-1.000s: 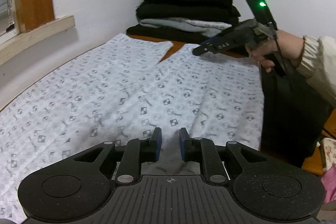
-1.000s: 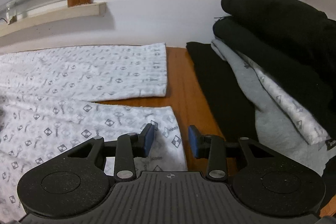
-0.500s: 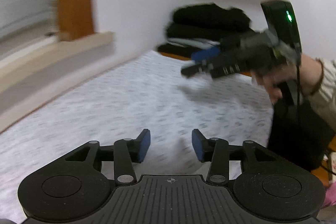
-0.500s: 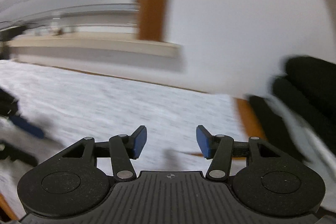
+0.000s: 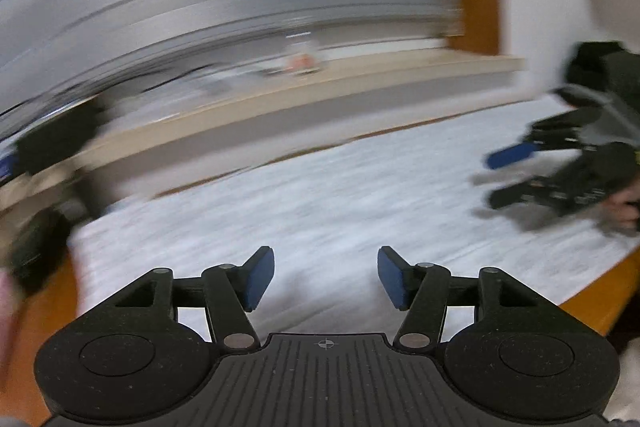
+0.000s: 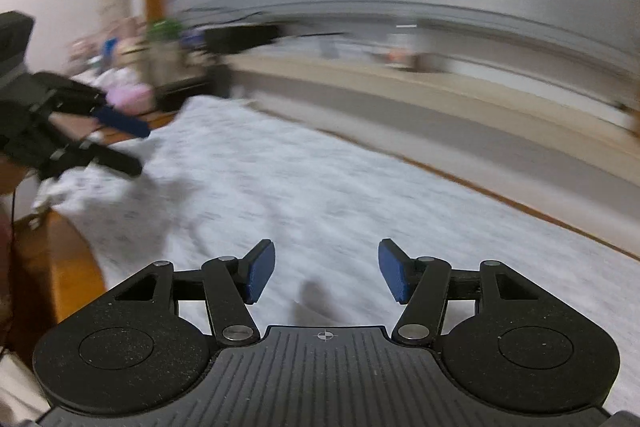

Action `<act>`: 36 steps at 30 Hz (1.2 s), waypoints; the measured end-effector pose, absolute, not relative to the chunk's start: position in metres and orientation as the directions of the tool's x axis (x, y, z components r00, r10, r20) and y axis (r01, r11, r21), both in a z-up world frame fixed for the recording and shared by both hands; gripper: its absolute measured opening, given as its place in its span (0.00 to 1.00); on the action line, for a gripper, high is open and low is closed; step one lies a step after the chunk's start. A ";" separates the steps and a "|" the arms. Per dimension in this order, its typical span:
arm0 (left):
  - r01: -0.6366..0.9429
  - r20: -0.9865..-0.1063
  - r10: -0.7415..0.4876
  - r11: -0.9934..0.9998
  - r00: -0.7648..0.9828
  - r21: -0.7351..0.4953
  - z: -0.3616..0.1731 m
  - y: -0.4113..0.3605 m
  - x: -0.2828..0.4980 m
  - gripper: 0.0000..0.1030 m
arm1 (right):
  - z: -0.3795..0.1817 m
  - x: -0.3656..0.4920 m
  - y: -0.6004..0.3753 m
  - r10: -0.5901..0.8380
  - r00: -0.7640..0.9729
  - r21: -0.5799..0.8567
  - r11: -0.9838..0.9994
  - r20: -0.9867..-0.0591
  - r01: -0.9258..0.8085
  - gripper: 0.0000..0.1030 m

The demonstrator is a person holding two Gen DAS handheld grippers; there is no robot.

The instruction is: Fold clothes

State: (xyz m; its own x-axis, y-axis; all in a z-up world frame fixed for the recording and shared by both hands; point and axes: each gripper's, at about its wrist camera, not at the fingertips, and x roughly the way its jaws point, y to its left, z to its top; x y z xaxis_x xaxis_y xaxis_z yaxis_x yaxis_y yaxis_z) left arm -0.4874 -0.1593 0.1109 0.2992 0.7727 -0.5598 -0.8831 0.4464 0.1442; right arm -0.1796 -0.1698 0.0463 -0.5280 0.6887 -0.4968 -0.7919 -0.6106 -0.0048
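White patterned trousers lie spread flat on the wooden table; they also show in the right wrist view. Both views are motion-blurred. My left gripper is open and empty just above the cloth near the table's front edge. My right gripper is open and empty, low over the cloth. In the left wrist view the right gripper hovers at the far right over the trousers. In the right wrist view the left gripper hovers at the left over the trousers' edge.
A pale windowsill and blinds run along the wall behind the table. The wooden table edge shows at right, and at left in the right wrist view. Blurred clutter sits beyond the table's left end.
Both grippers have opened wider and swung round from the stack of folded clothes towards the window side. The cloth has stayed flat on the table.
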 end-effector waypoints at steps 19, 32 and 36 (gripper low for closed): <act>-0.982 -0.583 0.802 0.186 0.135 0.029 0.099 -0.134 -0.678 0.35 | 0.059 -0.445 -0.160 0.397 -0.744 -0.070 -0.900 -0.538 -0.430 0.44; -0.919 -0.655 0.701 0.394 0.281 0.028 0.084 -0.068 -0.667 0.24 | 0.047 -0.495 -0.156 0.338 -0.746 -0.077 -0.929 -0.574 -0.361 0.04; -0.901 -0.687 0.679 0.426 0.260 0.080 0.075 -0.062 -0.654 0.24 | 0.053 -0.489 -0.168 0.304 -0.776 -0.054 -0.942 -0.553 -0.331 0.03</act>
